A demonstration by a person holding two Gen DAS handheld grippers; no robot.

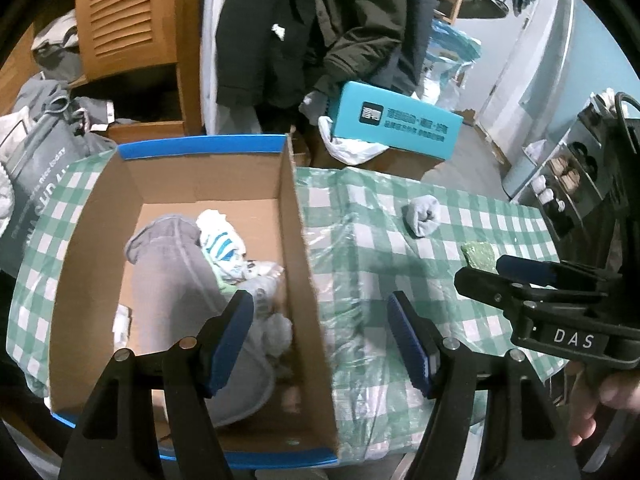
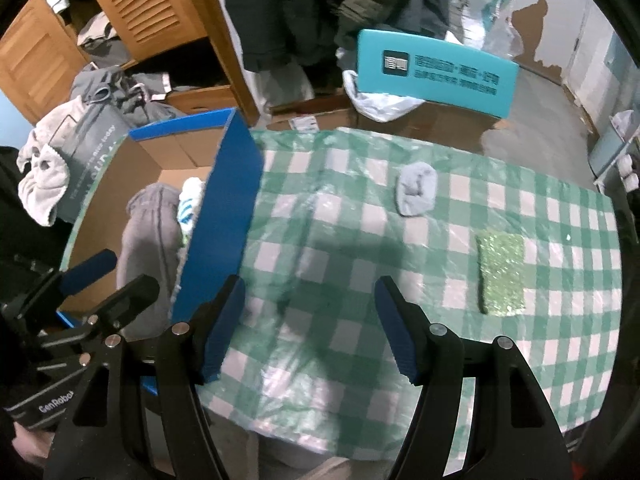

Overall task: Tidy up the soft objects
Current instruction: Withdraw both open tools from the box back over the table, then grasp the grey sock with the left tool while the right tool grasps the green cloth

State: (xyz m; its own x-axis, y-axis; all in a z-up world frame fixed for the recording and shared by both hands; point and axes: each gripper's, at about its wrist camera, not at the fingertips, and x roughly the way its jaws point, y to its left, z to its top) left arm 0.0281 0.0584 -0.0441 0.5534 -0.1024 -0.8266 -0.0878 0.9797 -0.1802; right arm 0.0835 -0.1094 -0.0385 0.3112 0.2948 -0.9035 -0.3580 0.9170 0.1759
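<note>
Both tools stand wide open and empty. Left gripper straddles the cardboard box wall, apparently without contact; right gripper hovers over the checked tablecloth.

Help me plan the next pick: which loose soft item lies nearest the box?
The rolled grey sock, closer to the cardboard box than the green sponge cloth.
</note>
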